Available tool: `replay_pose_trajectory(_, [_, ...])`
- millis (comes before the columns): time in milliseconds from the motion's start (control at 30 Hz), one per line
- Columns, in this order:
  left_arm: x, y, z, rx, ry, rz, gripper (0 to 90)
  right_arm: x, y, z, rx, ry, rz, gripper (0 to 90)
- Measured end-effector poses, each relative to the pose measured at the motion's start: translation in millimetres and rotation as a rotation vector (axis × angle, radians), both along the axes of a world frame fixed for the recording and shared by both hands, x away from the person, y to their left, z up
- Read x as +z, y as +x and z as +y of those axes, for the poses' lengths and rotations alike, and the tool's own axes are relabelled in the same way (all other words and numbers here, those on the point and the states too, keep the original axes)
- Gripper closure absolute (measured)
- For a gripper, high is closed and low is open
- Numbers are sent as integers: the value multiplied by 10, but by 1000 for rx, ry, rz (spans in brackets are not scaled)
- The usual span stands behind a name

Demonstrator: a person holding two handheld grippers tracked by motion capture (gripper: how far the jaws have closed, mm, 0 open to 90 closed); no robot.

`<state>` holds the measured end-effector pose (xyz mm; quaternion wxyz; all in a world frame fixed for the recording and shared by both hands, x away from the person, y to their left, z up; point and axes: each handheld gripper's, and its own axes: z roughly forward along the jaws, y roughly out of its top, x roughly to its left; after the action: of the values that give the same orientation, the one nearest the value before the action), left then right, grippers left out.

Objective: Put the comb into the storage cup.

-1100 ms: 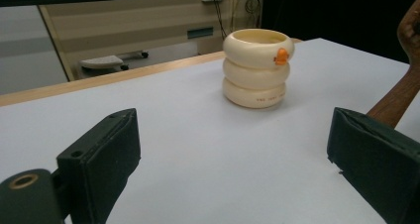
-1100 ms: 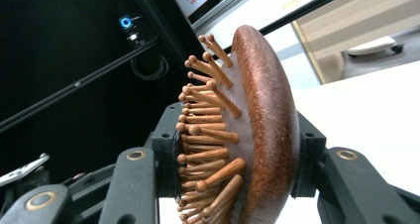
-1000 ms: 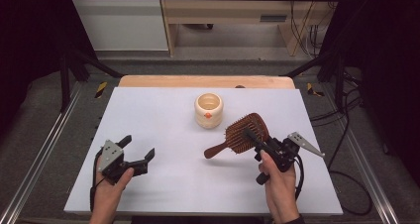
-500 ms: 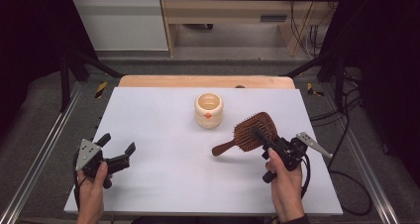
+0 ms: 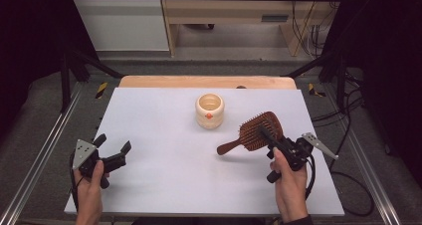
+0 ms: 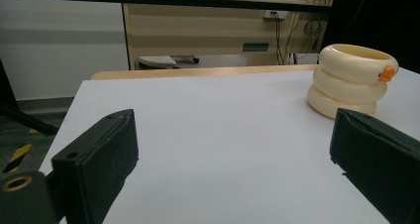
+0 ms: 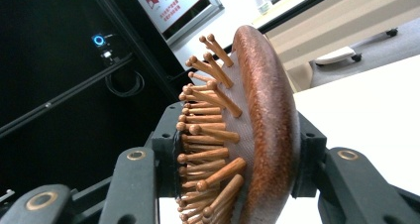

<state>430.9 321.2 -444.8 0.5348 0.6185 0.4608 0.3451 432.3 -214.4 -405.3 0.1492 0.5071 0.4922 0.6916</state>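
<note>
white table, left tongs wide apart and bare, right tongs clamping half-hidden hairbrush

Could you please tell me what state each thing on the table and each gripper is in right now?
Hairbrush: clamped by its head, lifted clear of the table, handle pointing toward the left gripper.
Cream ring-shaped cup: upright, untouched, nothing seen inside.
Right gripper: shut on the hairbrush head, bristles against one side.
Left gripper: open, nothing between its fingers.
</note>
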Motion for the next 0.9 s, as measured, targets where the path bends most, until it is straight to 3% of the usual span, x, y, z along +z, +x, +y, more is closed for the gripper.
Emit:
replay_pose_trajectory(100, [-17, 25, -5, -15, -14, 8, 48, -6, 27, -1, -5, -14, 12, 518])
replay_pose_trajectory(400, [-31, 28, -21, -8, 12, 12, 48, 90, 148, -54, -21, -2, 41, 520])
replay_pose_trajectory(900, [-44, 32, -43, -16, 16, 18, 48, 430, 339, -107, -23, -89, 44, 520])
